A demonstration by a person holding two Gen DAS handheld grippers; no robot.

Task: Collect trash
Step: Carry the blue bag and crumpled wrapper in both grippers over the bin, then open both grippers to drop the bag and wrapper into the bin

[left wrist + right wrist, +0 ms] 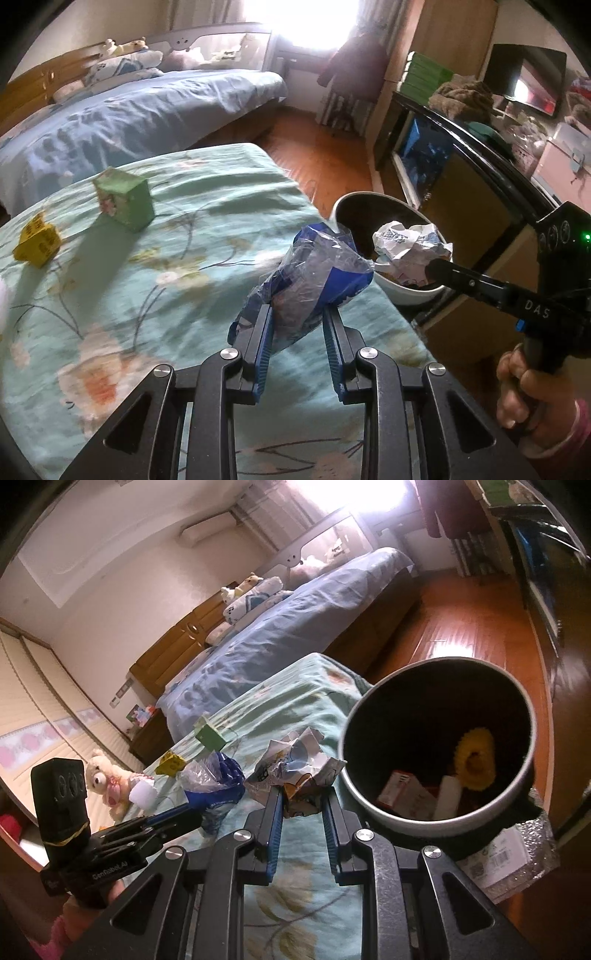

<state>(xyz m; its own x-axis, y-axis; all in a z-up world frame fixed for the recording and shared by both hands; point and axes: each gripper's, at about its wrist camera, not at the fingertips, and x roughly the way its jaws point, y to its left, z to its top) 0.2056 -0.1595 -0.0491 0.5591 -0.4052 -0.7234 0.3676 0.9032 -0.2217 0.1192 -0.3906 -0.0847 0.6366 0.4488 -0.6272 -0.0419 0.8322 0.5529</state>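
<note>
Left gripper (297, 314) clamped on a crumpled blue-and-clear plastic bag (314, 280), held up over the floral teal bedspread (184, 206) near its right edge. Farther left on that bedspread, a yellow carton (37, 242) and a green carton (125, 201), apart from each other, both lying untouched. Right of the bag, right gripper (302, 801) closed around a crumpled wad of printed paper (295, 768), held just beside the rim of the trash bin (354, 794), not yet over the opening. Bin standing off the bed's right edge, dark inside, already holding a red-and-white box (400, 794), a white tube-like piece (448, 797) and a yellow ring-shaped item (474, 762). At far left in the right wrist view, a teddy bear (107, 779) on the bed.
</note>
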